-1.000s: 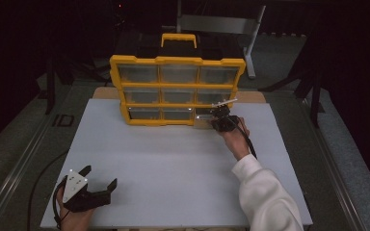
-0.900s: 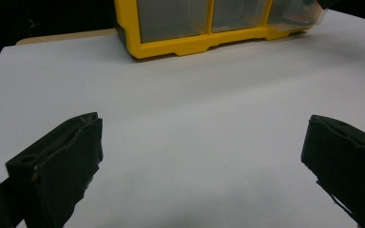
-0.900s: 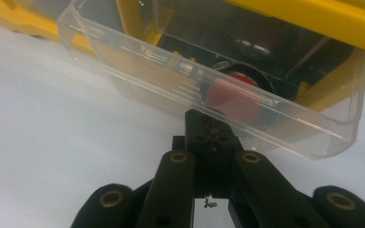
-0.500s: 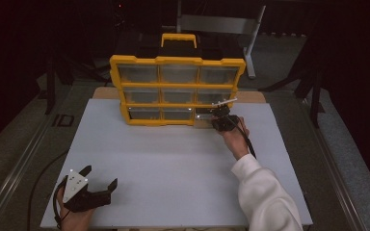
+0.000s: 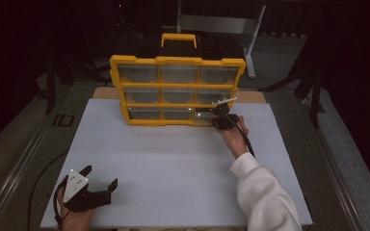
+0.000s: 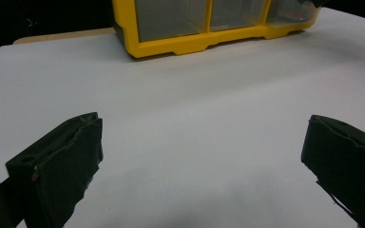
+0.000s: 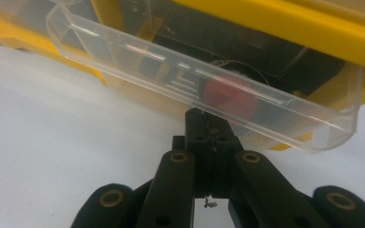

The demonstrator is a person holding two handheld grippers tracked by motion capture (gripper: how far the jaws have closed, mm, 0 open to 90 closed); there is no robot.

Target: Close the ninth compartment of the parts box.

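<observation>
A yellow organizer [image 5: 178, 91] with clear drawers stands upright at the far middle of the white table top [image 5: 173, 163]. My right gripper [image 5: 220, 118] is at its bottom right drawer. In the right gripper view the right gripper [image 7: 208, 119] is shut on the front lip of that clear drawer [image 7: 138, 52], which sticks out a little from the yellow frame. A red thing [image 7: 228, 95] lies inside the drawer. My left gripper [image 5: 100, 176] rests low at the near left, far from the organizer. In the left gripper view the left gripper [image 6: 204, 152] is open, with bare table between the jaws.
The organizer [image 6: 209, 33] has a black top and a yellow carry handle [image 5: 178, 38]. A grey metal stand [image 5: 221, 24] rises behind it. A wooden board [image 5: 103, 92] shows under the far edge of the white top. Dark floor surrounds the table.
</observation>
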